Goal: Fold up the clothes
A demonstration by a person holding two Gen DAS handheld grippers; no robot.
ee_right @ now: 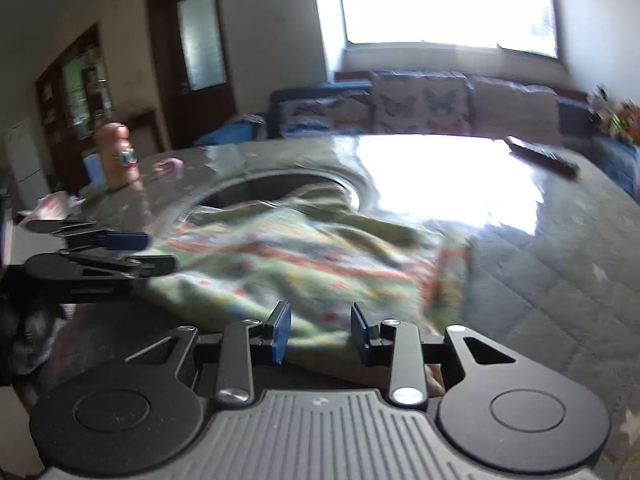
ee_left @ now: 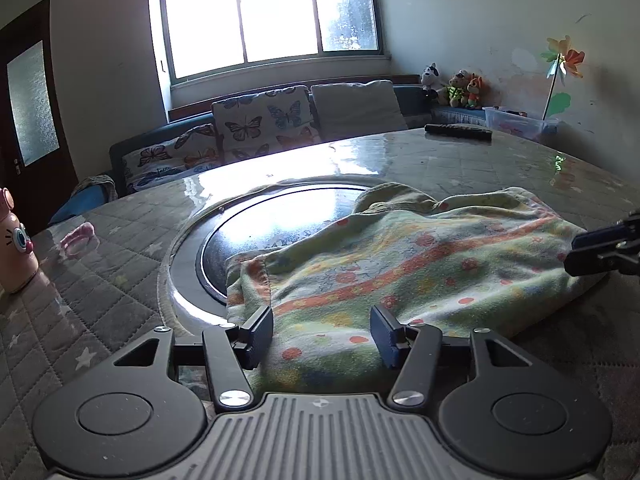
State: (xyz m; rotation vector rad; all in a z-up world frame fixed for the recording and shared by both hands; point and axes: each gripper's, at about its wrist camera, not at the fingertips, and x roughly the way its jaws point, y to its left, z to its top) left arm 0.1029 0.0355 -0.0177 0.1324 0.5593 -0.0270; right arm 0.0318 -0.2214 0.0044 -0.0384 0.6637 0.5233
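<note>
Garment (ee_left: 400, 264): floral, green and orange, partly folded on the worktop (ee_left: 460, 152), its far edge lapping over the round dark inset (ee_left: 256, 228).

Left wrist view: my left gripper (ee_left: 322, 332) sits at the near hem, jaws about half open, cloth lying between them but pads not pinching it. I read this as just after a fold, hem let go. Right gripper (ee_left: 600, 250) is at the garment's right end.

Right wrist view, blurred: right gripper (ee_right: 320, 330) has its jaws partly apart over the near edge of the cloth; can't tell if it has any hold. Left gripper (ee_right: 120, 252) shows at the left.

Next move as I judge it: re-grip both near corners, fold across.

No readable writing or brands; only a cartoon face on the pink bottle (ee_left: 16, 248).
</note>
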